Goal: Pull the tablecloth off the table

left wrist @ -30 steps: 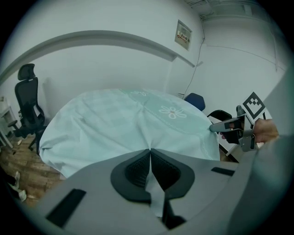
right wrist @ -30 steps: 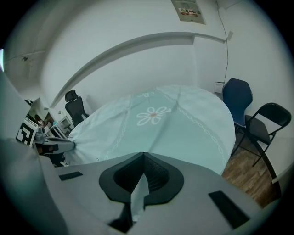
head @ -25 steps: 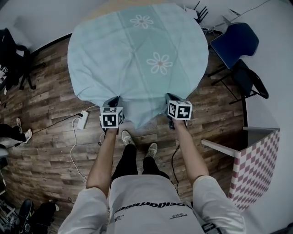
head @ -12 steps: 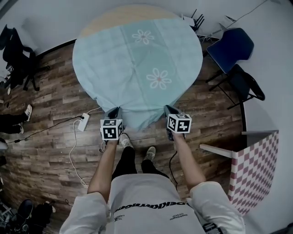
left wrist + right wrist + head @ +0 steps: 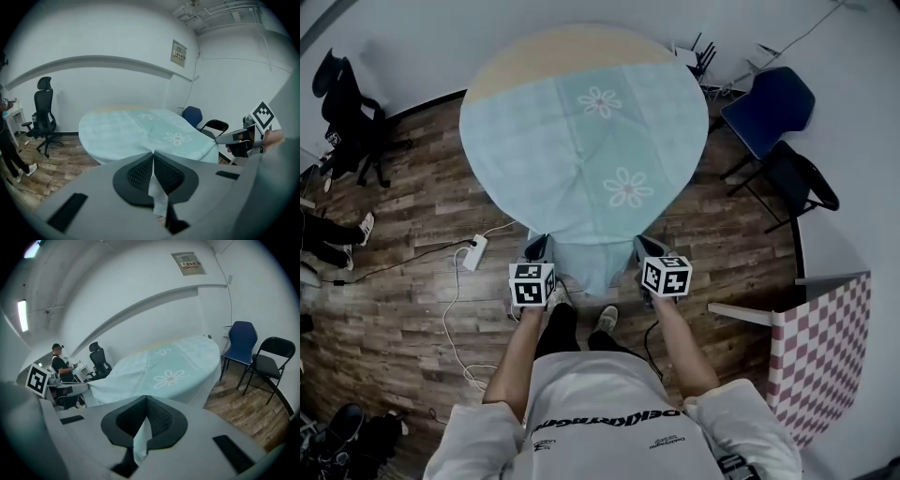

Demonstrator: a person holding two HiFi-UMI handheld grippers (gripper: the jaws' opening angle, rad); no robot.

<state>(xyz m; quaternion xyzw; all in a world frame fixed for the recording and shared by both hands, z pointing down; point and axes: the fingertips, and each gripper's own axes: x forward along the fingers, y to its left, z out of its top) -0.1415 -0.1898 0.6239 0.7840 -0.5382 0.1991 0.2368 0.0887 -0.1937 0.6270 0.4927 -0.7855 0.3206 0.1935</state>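
My left gripper [image 5: 535, 247] is clamped shut on the near hem of the tablecloth [image 5: 581, 159], and my right gripper [image 5: 643, 247] pinches the same hem further right. The cloth covers most of the round table [image 5: 553, 45]. Bare wood shows along its far rim.

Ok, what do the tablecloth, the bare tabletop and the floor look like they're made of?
Tablecloth: thin fabric, probably woven, matte pale blue with printed daisies; it creases and drapes over the edge.
Tabletop: looks like light wood or wood-look laminate, smooth; the pictures leave that open.
Floor: wood-grain planks, possibly laminate or vinyl, with visible plank seams.
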